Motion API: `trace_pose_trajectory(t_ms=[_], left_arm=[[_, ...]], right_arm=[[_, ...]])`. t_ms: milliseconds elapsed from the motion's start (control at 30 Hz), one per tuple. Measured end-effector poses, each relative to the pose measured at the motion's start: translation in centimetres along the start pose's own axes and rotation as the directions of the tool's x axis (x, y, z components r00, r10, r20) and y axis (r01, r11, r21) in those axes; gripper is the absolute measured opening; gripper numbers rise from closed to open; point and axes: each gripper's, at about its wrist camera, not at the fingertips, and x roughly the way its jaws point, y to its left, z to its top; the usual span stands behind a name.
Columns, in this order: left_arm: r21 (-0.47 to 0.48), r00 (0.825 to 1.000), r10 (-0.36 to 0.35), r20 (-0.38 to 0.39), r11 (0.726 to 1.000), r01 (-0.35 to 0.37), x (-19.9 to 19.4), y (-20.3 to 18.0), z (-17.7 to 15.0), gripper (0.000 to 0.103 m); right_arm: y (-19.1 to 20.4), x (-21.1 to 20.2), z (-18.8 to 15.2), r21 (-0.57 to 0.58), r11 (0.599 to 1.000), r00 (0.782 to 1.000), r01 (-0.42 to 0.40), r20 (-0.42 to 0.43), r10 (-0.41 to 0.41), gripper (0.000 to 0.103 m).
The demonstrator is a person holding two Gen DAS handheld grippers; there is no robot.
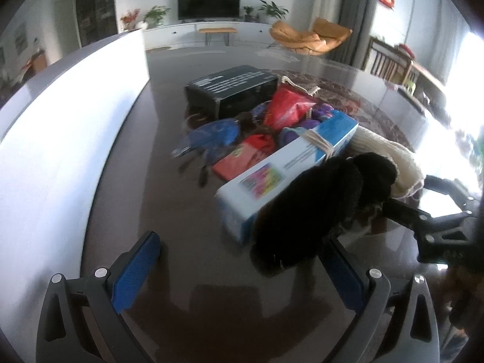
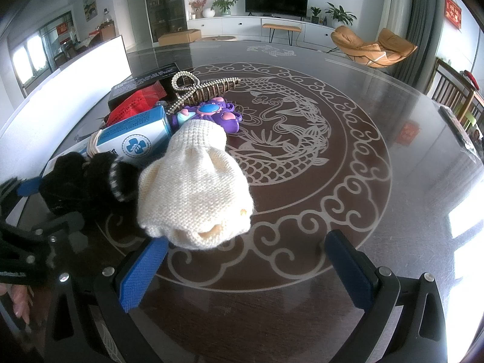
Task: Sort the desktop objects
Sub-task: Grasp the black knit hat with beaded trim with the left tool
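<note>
A: Left view: left claw [image 1: 242,267] spread wide, empty, black furry item [image 1: 323,208] at right pad, leaning on blue-white box [image 1: 287,163]. Could drag box

B: Right view: right claw [image 2: 246,267] agape, empty, just short of cream knit glove [image 2: 193,187] on surface [image 2: 348,157]. May snag purple toy [image 2: 211,115]

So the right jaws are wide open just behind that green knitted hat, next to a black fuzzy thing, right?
Not quite: the knitted hat is cream, not green, as the right wrist view shows. The right gripper does stand open just behind it, and the black fuzzy thing lies beside it.
</note>
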Motion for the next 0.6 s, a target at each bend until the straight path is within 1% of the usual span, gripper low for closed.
trace_pose_trajectory(t_ms=[100, 200, 267, 333, 367, 467, 533, 600], left_arm=[[-0.054, 0.997, -0.064, 0.031, 0.996, 0.066, -1.7, 1.5, -1.0, 0.103], [-0.104, 0.993, -0.088, 0.084, 0.990, 0.096, -3.5, 2.7, -1.0, 0.103], [-0.117, 0.987, -0.104, 0.124, 0.986, 0.119, -4.6, 2.8, -0.3, 0.103], [-0.094, 0.986, -0.096, 0.138, 0.990, 0.110, -5.1, 2.5, 1.2, 0.103], [-0.069, 0.987, -0.079, 0.138, 0.994, 0.089, -4.9, 1.9, 2.4, 0.103], [-0.019, 0.992, -0.047, 0.116, 0.999, 0.049, -3.5, 0.1, 4.9, 0.103], [0.022, 0.998, -0.011, 0.065, 1.000, 0.009, -1.2, -1.1, 6.1, 0.103], [0.060, 1.000, 0.017, -0.016, 0.998, -0.016, 1.0, -1.9, 6.0, 0.103]], right_arm=[[0.0, 0.0, 0.0, 0.000, 1.000, 1.000, 0.000, 0.000, 0.000, 0.103], [0.0, 0.0, 0.0, 0.000, 1.000, 1.000, 0.000, 0.000, 0.000, 0.103], [0.0, 0.0, 0.0, 0.000, 1.000, 1.000, 0.000, 0.000, 0.000, 0.103], [0.0, 0.0, 0.0, 0.000, 1.000, 1.000, 0.000, 0.000, 0.000, 0.103], [0.0, 0.0, 0.0, 0.000, 1.000, 1.000, 0.000, 0.000, 0.000, 0.103], [0.0, 0.0, 0.0, 0.001, 1.000, 1.000, 0.000, 0.000, 0.000, 0.103], [0.0, 0.0, 0.0, 0.001, 1.000, 1.000, -0.001, 0.001, 0.001, 0.103], [0.0, 0.0, 0.0, 0.005, 1.000, 1.000, -0.006, 0.002, 0.006, 0.103]])
